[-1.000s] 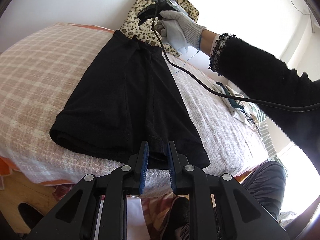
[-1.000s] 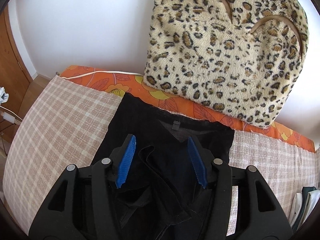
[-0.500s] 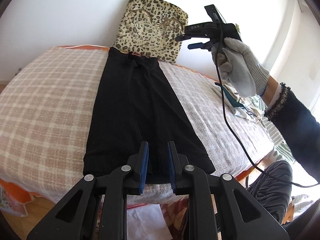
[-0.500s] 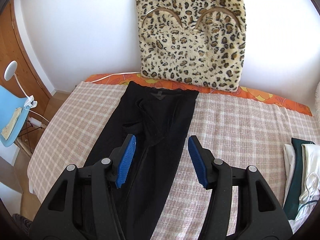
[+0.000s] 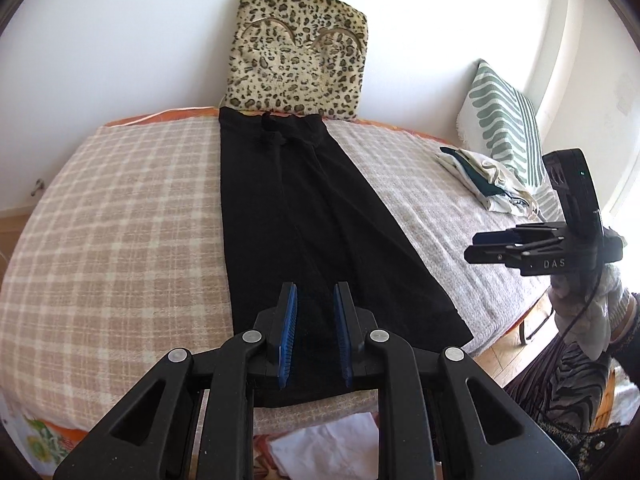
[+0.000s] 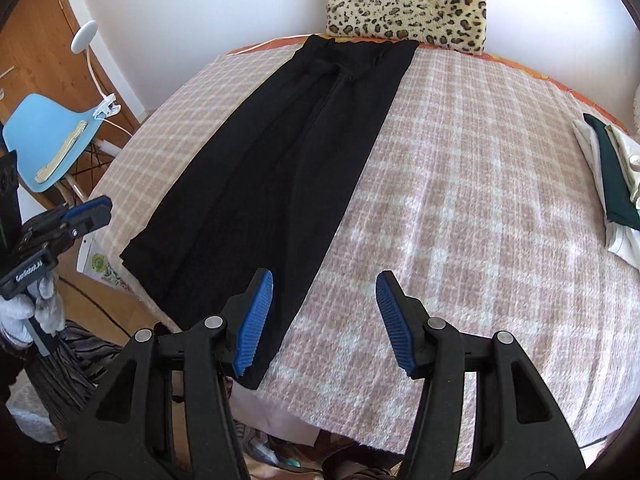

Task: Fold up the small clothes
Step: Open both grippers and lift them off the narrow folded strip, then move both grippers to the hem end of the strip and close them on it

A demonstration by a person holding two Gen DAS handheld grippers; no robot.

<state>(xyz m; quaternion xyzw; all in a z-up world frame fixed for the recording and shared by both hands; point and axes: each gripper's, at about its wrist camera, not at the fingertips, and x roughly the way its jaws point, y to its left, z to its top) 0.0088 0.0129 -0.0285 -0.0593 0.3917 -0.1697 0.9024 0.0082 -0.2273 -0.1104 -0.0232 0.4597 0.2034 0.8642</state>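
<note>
A long black garment (image 5: 304,232) lies flat and stretched out on the checked blanket (image 5: 120,220), from the leopard cushion to the near bed edge. It also shows in the right wrist view (image 6: 280,168). My left gripper (image 5: 315,336) hovers over its near hem, jaws a narrow gap apart, nothing between them. My right gripper (image 6: 324,320) is wide open and empty above the blanket (image 6: 460,200), just right of the garment's near corner. It also shows at the right of the left wrist view (image 5: 476,248).
A leopard cushion (image 5: 296,56) leans on the wall at the bed's far end. Several folded clothes (image 5: 488,180) and a striped pillow (image 5: 504,120) lie at the right. A blue chair (image 6: 48,140) and lamp (image 6: 84,36) stand left of the bed.
My right gripper has let go of the garment's far end and pulled back to the near bed edge. The garment now lies stretched flat. My left gripper has opened a little.
</note>
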